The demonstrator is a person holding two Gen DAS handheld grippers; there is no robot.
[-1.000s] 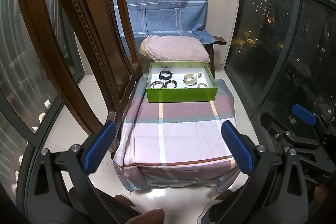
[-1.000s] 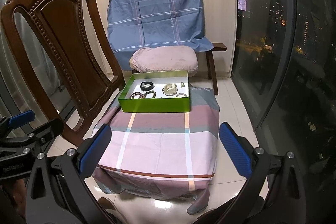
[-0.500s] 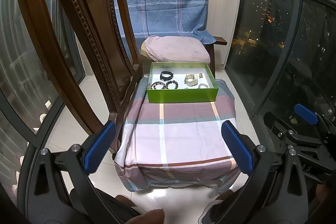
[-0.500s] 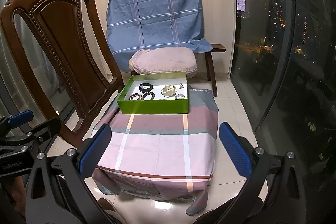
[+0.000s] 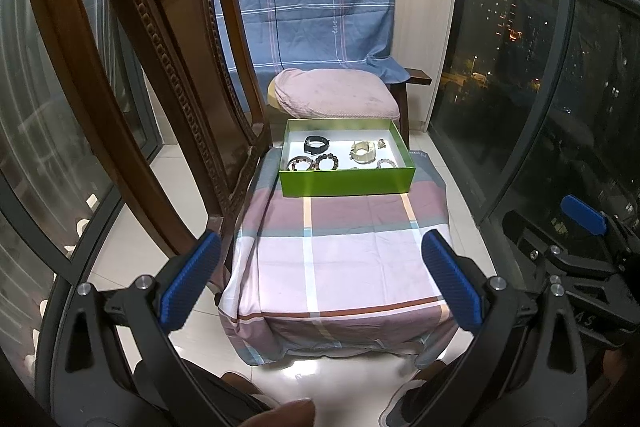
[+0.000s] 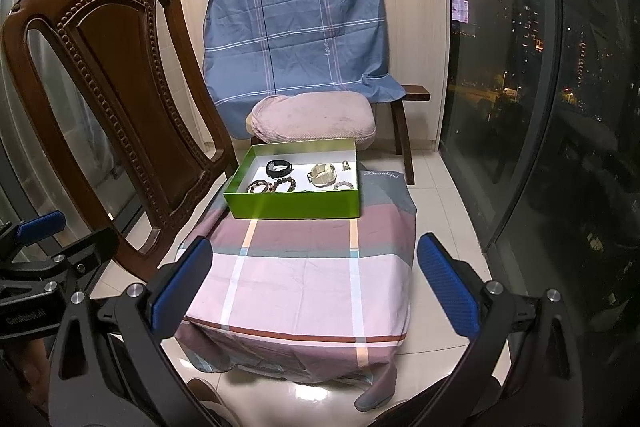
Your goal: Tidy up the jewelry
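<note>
Jewelry sits in a green box at the far end of a table draped in plaid cloth: a black band, two dark bead bracelets, a cream cuff and what may be a pale bead bracelet. Left gripper and right gripper hover at the near end, both spread wide and holding nothing, well apart from the box. A carved chair stands just beside the table.

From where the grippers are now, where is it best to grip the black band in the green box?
Probably the black band by its near arc, coming from above: it lies flat in the green box, whose walls block a sideways approach.
</note>
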